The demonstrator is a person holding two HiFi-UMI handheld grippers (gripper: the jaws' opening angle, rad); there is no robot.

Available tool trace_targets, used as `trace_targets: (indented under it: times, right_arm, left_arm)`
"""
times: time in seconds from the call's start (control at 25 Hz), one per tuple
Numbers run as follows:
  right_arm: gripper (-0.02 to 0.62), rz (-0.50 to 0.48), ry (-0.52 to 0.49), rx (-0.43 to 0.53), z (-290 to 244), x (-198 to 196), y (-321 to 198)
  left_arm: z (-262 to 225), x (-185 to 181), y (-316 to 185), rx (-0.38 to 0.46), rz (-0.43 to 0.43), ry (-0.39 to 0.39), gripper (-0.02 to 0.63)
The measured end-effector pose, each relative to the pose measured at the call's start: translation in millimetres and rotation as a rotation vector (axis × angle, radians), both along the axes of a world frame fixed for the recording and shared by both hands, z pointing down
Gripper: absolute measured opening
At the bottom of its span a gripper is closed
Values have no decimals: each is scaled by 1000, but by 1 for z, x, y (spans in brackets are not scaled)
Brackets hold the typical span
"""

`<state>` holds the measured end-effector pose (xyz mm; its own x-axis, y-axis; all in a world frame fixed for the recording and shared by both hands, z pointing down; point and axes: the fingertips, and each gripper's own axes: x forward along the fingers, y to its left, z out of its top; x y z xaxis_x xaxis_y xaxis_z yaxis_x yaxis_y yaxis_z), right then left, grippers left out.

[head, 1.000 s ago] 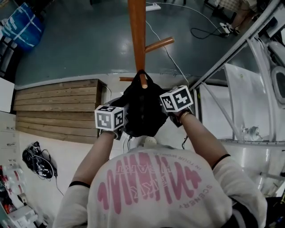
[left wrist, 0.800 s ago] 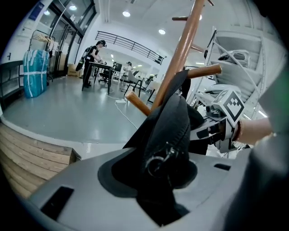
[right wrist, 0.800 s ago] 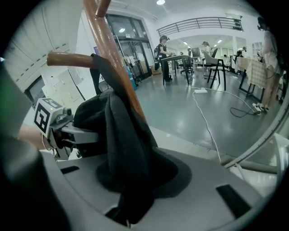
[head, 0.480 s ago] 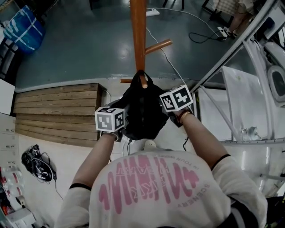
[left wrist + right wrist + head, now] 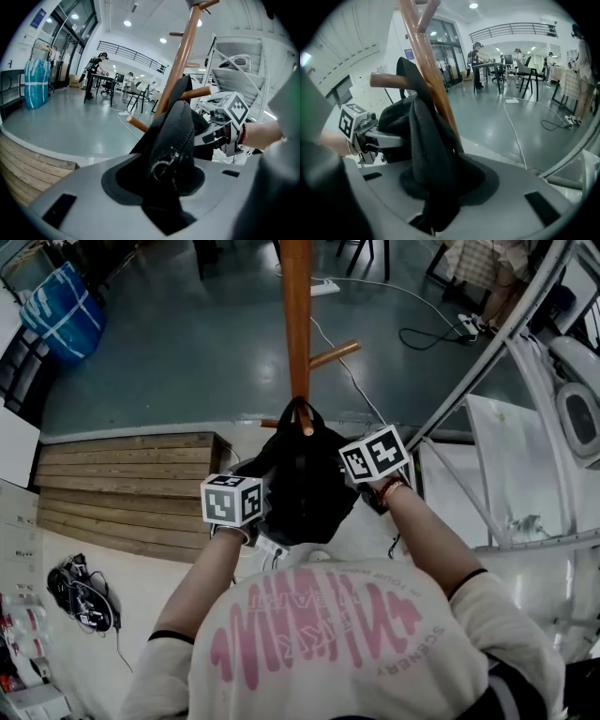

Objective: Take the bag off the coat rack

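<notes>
bag (image 5: pixel 302 479): black and soft, hanging against the pole of the coat rack (image 5: pixel 297 324), its handle loop (image 5: pixel 292 409) hooked over a peg (image 5: pixel 305 425)
left gripper (image 5: pixel 251 512): jaws drawn in narrow and clamped on the bag's left flank, on the zipped edge, with the zip pull (image 5: pixel 161 168) right at the jaws
right gripper (image 5: pixel 364 474): jaws likewise narrow, pinching a dark fold of the bag's right flank
bag from the jaws: it lies between the two grippers, one on each side, body bulging toward the person
long axis: the bag hangs top to bottom along the pole; both grips sit on the body, below the loop
deciding relation: the loop goes around the peg, and the peg juts from the pole toward the person; the way off looks to be up and back toward the person, past the peg's tip
nearer hand: neither, both are on the bag already; in the head view the right one sits a little higher and closer to the peg
step in hand: likely the lift that slackens the loop; the loop is not yet off the peg
risk: the grips are on cloth, not on the loop, so the loop could lag and catch on the peg's tip
</notes>
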<state>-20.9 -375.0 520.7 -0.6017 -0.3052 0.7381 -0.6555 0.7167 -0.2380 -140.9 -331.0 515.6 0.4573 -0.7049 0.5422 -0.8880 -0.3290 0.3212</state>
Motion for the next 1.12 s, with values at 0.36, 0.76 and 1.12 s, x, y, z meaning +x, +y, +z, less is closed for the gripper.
trace_targets:
  times: [0.36,0.76,1.12]
  right_arm:
    - [110,10,-11,24,-12,6,12]
    - [112,39,-18,58,-32,14,42]
    - [112,72,-9,90,-47,10,80]
  left_arm:
    - [-13,5,10,21,26,-8,133]
    - [-35,8,35,74,53,-16,135]
    - [-50,2,69,108,70,-7,135]
